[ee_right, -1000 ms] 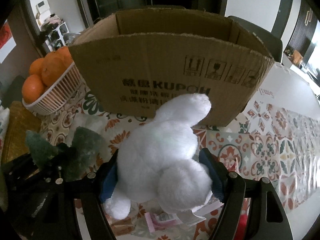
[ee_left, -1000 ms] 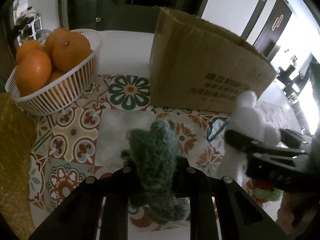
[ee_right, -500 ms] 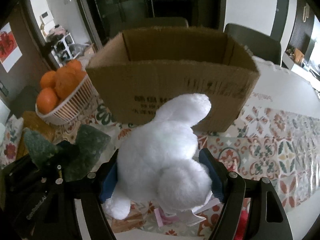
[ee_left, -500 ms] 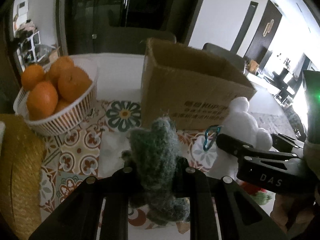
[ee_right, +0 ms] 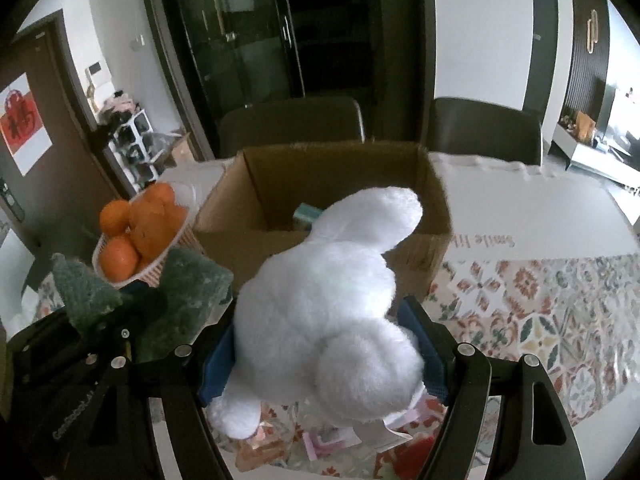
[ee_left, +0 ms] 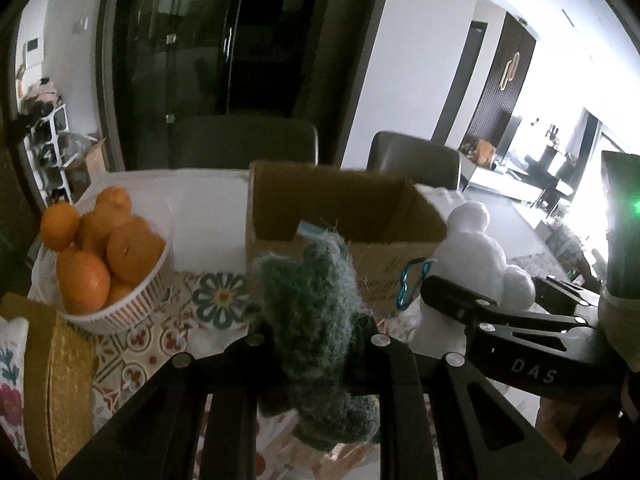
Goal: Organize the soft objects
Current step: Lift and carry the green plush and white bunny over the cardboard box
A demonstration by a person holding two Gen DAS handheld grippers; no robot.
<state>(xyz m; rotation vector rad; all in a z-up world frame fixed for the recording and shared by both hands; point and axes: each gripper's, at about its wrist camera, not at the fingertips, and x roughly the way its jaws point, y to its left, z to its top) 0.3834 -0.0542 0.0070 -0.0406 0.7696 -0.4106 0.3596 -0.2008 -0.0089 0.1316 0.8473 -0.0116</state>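
Note:
My left gripper (ee_left: 316, 344) is shut on a fuzzy dark green knitted toy (ee_left: 312, 320), held up in the air in front of the open cardboard box (ee_left: 280, 200). My right gripper (ee_right: 324, 356) is shut on a fluffy white plush animal (ee_right: 332, 304), its blue pads pressing both flanks. The white plush (ee_left: 476, 260) and the right gripper's black arm show at the right of the left wrist view. The green toy (ee_right: 188, 292) shows at the left of the right wrist view. Inside the box (ee_right: 332, 184) lies a teal item (ee_right: 308, 214).
A white basket of oranges (ee_left: 104, 256) stands left of the box on the patterned tablecloth (ee_right: 540, 312). A gold box (ee_left: 60, 384) lies at the near left. Two dark chairs (ee_right: 484, 132) stand behind the table. Small items (ee_right: 328, 440) lie under the plush.
Both grippers have risen with their toys. The box, seen side-on earlier, now shows its open top and inside. The basket and the tablecloth have dropped lower in view.

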